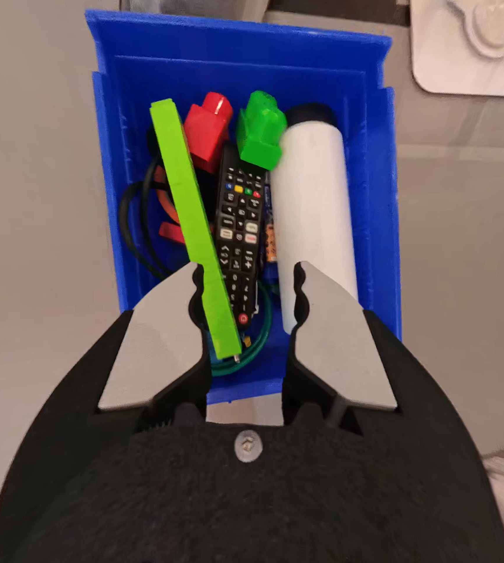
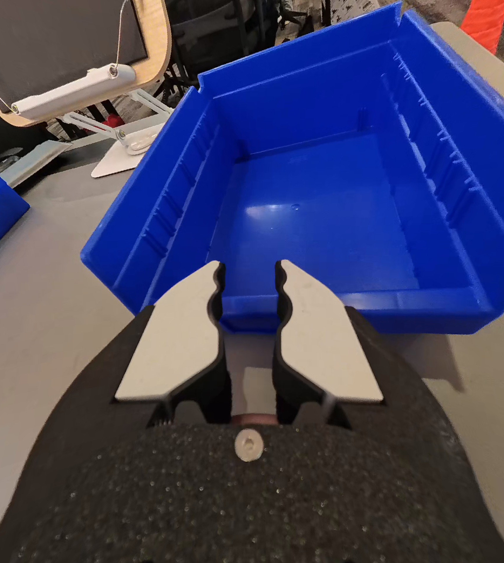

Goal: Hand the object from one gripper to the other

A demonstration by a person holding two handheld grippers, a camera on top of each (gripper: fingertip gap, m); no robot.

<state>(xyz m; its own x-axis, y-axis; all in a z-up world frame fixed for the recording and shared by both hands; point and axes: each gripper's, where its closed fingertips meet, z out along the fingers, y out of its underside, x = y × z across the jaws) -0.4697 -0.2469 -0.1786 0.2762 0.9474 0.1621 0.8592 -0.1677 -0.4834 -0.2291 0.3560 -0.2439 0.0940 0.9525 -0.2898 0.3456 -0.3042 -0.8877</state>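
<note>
Left wrist view: left gripper point(image 1: 246, 268) spread wide, holding nothing, above full bin point(image 1: 244, 51).
Full bin: green bar point(image 1: 190, 225) near left wall; remote point(image 1: 238, 231) mid; white tube point(image 1: 311, 213) along right wall; red block point(image 1: 208, 128) and green block point(image 1: 260, 131) toward far wall.
Right wrist view: right gripper point(image 2: 247, 266) parted, holding nothing, at near edge of empty bin point(image 2: 159, 210).
Empty bin: on grey desk point(image 2: 31, 304).

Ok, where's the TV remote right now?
In the left wrist view, the remote lies in the full blue bin, between the long green block and the white cylinder, ahead of the open left gripper.
</note>
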